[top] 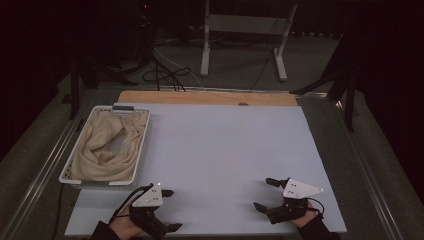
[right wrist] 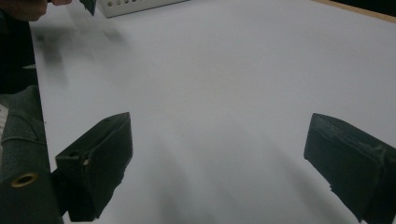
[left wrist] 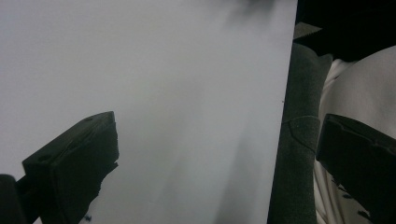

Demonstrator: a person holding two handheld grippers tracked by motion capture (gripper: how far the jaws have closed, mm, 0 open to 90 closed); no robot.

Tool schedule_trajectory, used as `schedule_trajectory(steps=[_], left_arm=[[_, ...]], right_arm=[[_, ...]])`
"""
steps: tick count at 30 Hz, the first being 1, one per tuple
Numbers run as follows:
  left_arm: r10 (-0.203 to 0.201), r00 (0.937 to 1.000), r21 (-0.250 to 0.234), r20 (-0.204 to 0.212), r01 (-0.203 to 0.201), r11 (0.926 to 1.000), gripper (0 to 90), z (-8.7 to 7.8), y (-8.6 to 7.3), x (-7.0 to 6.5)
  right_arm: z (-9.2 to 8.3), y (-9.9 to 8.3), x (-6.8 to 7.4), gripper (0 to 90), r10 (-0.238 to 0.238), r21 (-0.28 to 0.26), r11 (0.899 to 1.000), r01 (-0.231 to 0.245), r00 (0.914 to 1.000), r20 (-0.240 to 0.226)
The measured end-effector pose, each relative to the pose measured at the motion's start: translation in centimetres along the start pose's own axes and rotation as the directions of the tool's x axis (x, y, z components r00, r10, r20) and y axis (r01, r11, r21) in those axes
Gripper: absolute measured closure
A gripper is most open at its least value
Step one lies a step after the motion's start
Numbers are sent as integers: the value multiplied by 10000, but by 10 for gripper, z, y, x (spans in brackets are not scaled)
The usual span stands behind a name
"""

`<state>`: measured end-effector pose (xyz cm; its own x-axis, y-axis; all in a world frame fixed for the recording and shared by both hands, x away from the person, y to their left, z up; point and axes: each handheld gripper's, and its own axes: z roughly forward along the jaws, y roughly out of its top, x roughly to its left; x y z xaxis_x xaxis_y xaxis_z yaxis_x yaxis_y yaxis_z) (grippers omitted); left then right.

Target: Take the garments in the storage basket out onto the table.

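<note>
two grippers hovered over the near edge of the white board (top: pixel 220 150), each held by a person's hand coming in from the bottom of the high view. the left gripper (top: pixel 170 210) sat near the board's near left corner, its jaws spread wide with nothing between them; in the left gripper view the left gripper (left wrist: pixel 215 154) straddled the board's edge, one jaw over the white surface and the other beyond it, over dark grey fabric and pale cloth. the right gripper (top: pixel 265 194) was near the near right corner, jaws likewise spread and empty; in the right gripper view the right gripper (right wrist: pixel 219 154) had bare white board between its jaws.

nearest the left gripper stood a white basket (top: pixel 135 165) with perforated walls, along the board's left edge, reaching from the far left corner to just short of that gripper. a beige cloth (top: pixel 105 145) lay bunched inside it, folds piled against the far wall and draped over the rim there. neither gripper touched basket or cloth. a strip of wooden tabletop (top: pixel 200 97) showed past the board's far edge.
</note>
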<state>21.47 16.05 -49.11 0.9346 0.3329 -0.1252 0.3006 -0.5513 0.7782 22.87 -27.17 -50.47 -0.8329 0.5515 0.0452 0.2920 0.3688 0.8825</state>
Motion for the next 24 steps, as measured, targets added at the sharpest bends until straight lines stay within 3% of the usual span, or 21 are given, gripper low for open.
schedule_trajectory(steps=[14,20,24], left_arm=[[413,9982,576,423,-437,9974,0,-7,19,-5],[450,9981,454,427,-470,9979,0,-16,28,-3],[691,9964,616,496,-721,9955,0,-19,35,-6]], right_arm=[[-3,2,2,82,-81,-123,9999,80,10000,-48],[-5,4,4,82,-108,-249,9996,106,9999,-93],[-6,5,4,98,-77,-289,9996,70,9997,-211]])
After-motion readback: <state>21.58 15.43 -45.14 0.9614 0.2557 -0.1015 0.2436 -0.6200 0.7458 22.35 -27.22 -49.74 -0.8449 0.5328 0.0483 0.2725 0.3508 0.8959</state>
